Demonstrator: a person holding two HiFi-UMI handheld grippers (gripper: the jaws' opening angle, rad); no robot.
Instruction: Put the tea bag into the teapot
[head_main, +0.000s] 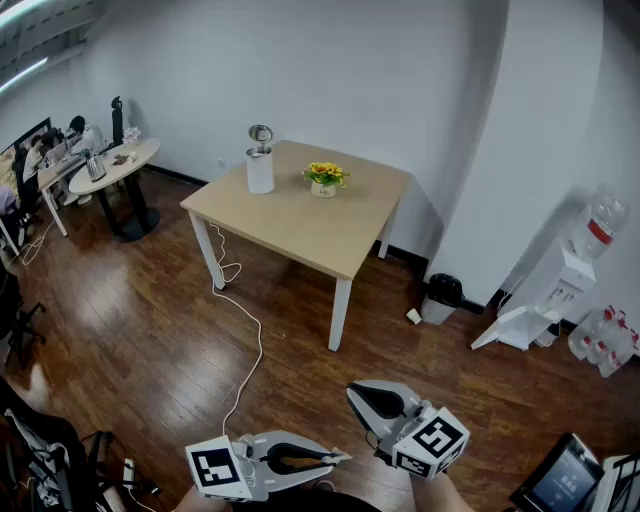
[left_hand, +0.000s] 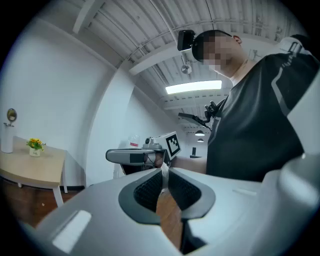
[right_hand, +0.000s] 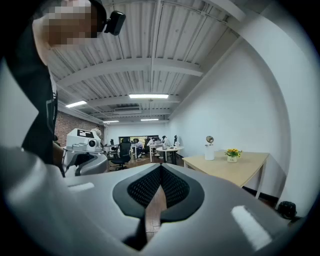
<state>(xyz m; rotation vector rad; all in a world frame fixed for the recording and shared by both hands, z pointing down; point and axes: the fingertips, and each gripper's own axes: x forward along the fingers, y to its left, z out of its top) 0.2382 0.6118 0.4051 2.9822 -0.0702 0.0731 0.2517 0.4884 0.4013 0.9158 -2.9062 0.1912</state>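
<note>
Left tool (head_main: 343, 458) and right tool (head_main: 351, 391) have jaws together.

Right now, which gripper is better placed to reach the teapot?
Probably right: the right gripper faces the table with the teapot ahead, while the left gripper points sideways. Both are shut, empty and far off.

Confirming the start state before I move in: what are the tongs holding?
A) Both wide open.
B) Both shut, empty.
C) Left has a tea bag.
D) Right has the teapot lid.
B: the left gripper and the right gripper each show tongs meeting at the tips with nothing between; the teapot stands on the table.
</note>
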